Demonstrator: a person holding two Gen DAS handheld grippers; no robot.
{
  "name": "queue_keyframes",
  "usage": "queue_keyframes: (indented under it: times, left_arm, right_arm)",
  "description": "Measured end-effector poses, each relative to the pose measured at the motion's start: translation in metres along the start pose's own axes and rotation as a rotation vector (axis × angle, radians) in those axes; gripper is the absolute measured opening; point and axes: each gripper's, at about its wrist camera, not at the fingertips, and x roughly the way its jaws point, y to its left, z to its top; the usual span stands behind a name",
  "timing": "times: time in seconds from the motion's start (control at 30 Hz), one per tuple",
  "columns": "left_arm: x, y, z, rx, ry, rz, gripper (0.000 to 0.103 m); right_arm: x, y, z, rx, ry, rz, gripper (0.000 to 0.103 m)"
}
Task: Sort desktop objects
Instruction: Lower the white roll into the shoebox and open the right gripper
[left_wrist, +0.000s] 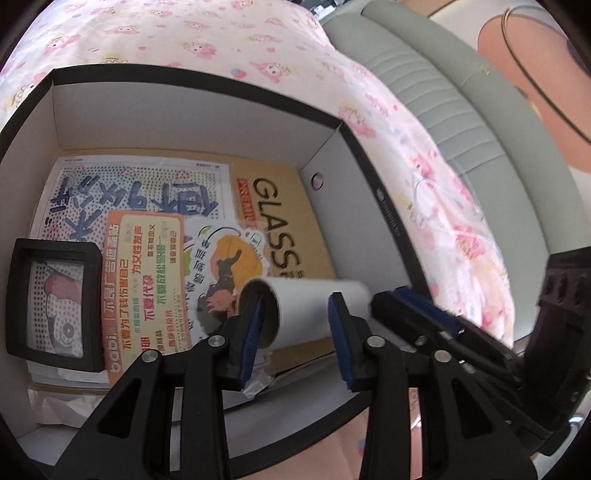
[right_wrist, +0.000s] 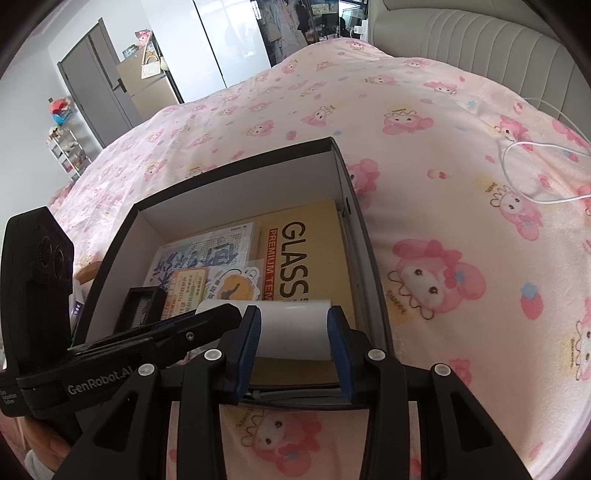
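A white paper roll (left_wrist: 306, 314) lies on its side inside the black box (left_wrist: 373, 173), resting on the yellow GLASS pack (left_wrist: 284, 218). My left gripper (left_wrist: 295, 332) hangs just above it, jaws apart: one blue pad (left_wrist: 251, 332) stands before the roll's open end, the other before its body. In the right wrist view the roll (right_wrist: 291, 328) spans the gap of my right gripper (right_wrist: 291, 347) and runs on past the left pad (right_wrist: 249, 343). No pad visibly presses on it. Each gripper shows side-on in the other's view, at an end of the roll.
The box (right_wrist: 343, 173) sits on a bed with a pink cartoon-print cover (right_wrist: 443, 184). Inside lie a printed card (left_wrist: 147, 280), a sticker, a dotted sheet and a small black framed case (left_wrist: 55, 302). A white cable (right_wrist: 524, 173) lies on the cover at right; a padded headboard (left_wrist: 443, 92) stands behind.
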Motion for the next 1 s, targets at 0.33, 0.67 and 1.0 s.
queue_keyframes:
  times: [0.33, 0.67, 1.0]
  left_arm:
    - [-0.032, 0.003, -0.007, -0.039, -0.152, 0.089, 0.040]
    - [0.009, -0.009, -0.009, 0.029, -0.024, 0.113, 0.026]
    - [-0.009, -0.005, -0.005, 0.002, -0.067, 0.106, 0.026]
  right_arm:
    - [-0.007, 0.001, -0.001, 0.006, -0.014, -0.013, 0.034]
    - [-0.009, -0.004, -0.002, 0.020, -0.018, -0.024, 0.034]
    - [-0.017, -0.003, -0.006, 0.031, -0.025, -0.007, 0.034]
